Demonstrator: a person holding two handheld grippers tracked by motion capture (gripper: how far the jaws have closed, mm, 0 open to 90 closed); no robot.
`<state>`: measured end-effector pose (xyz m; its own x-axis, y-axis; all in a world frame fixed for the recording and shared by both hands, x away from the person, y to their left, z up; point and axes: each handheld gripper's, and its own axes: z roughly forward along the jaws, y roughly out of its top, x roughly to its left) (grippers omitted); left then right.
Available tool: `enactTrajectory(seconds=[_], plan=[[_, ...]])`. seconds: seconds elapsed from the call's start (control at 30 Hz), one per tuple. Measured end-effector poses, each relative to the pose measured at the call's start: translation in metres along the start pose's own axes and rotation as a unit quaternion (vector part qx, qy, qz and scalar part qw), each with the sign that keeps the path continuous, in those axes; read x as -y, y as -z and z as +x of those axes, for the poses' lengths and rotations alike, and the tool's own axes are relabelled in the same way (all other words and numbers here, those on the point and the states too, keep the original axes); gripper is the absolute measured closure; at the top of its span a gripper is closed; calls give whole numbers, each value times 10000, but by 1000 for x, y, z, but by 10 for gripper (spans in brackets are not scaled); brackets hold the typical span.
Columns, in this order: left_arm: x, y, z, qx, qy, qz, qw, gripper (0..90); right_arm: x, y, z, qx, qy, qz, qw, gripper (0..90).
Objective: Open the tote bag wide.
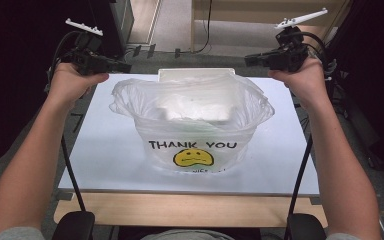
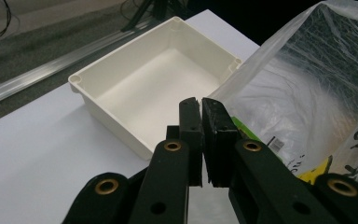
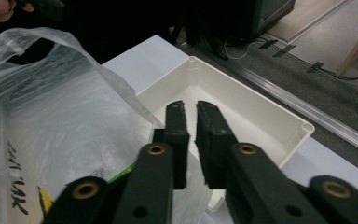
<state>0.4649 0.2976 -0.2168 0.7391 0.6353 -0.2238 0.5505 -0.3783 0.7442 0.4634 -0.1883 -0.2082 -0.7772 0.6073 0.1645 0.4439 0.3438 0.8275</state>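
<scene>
Plastic bag standing open on the table, both grippers raised clear

The white table (image 1: 105,165) bears the plastic bag (image 1: 195,125) at its middle, mouth slack and open, likely for loading; the white tray (image 2: 144,93) sits just behind it by the far edge. 2 grippers, left gripper (image 1: 125,66) and right gripper (image 1: 250,60), hang clenched on nothing above the far corners, with free room at either side.

Clear plastic bag (image 1: 195,125) printed "THANK YOU" with a yellow face stands open mid white table board (image 1: 105,160). White tray (image 1: 196,73) sits just behind the bag, partly hidden by it. Left gripper (image 1: 122,66) held up above the board's far left corner, right gripper (image 1: 250,60) above the far right; both point inward, clear of the bag. Jaw state not readable here.
</scene>
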Motion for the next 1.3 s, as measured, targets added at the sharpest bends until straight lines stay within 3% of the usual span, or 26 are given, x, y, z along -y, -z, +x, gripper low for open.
enactTrajectory(seconds=[0.07,0.1,0.27,0.37,0.47,0.7,0.83,0.93,1.0,1.3], plan=[[-5,-2,-5,14,-34,25,10000,881,-6,-4,7,-76,92,31,9999,897],[-10,-6,-9,92,-41,-3,9999,881,-11,-9,13,-235,86,-25,9997,897],[-14,-16,-18,172,-96,84,9998,884,-22,-19,29,-338,342,10,9988,900],[-18,-25,-27,265,-156,112,9995,883,-36,-31,50,-231,508,257,9981,900],[-21,-27,-31,277,-205,128,9993,885,-43,-43,62,-320,590,326,9972,900],[-35,-35,-48,427,-350,159,9983,884,-47,-64,80,-612,751,269,9949,900],[-40,-54,-62,497,-411,243,9976,883,-45,-78,90,-744,791,319,9936,900],[-36,-68,-63,622,-204,311,9974,864,-36,-92,90,-849,777,456,9923,900],[-31,-77,-63,594,-200,406,9972,870,-30,-96,87,-858,704,544,9923,900],[-3,-94,-68,423,-200,585,9972,865,0,-99,74,-489,605,692,9946,900]])
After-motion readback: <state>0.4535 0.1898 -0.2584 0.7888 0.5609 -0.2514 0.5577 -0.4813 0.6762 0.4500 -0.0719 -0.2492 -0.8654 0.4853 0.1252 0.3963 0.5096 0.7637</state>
